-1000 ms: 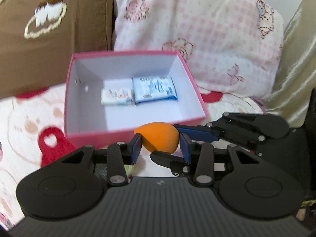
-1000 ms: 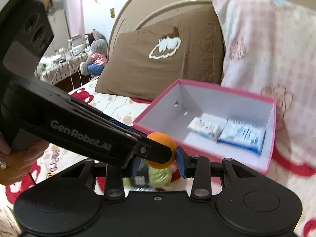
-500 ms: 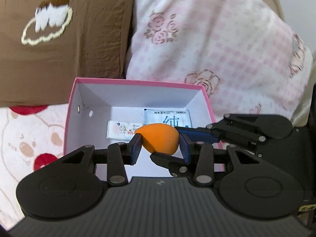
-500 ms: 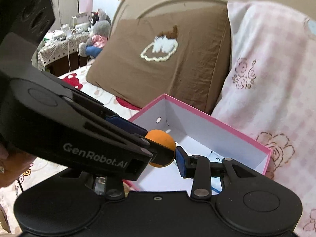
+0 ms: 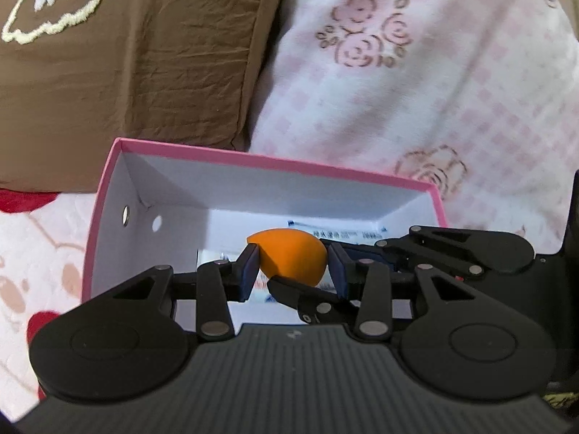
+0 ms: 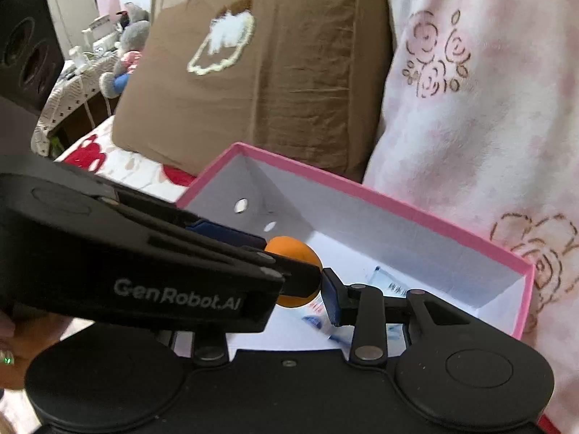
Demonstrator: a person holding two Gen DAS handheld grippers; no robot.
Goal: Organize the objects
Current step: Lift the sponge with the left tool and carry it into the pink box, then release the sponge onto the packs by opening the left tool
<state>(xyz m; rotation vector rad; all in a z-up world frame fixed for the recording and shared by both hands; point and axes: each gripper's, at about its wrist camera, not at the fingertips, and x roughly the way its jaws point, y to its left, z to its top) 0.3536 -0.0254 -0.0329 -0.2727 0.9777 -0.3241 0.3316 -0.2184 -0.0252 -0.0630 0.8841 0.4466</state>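
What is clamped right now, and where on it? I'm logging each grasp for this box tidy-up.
An orange egg-shaped sponge, held over the pink box: the left gripper pinches its two sides, and the right gripper also closes on it from the side.

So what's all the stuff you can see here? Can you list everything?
sponge: one, orange, egg-shaped, pinched by both grippers above the box
box: one, pink outside, white inside, open, on the bed
packets: at least two, white and blue, lying on the box floor, partly hidden
brown pillow: one, with a white cloud patch, behind the box
pink pillow: one, checked with roses, beside the brown pillow
sheet: white with red shapes, under the box
plush toy: grey, far off on a cluttered side table
left hand-held gripper: black with blue pads, shut on the sponge
right hand-held gripper: black with blue pads, also gripping the sponge, crossing the left one
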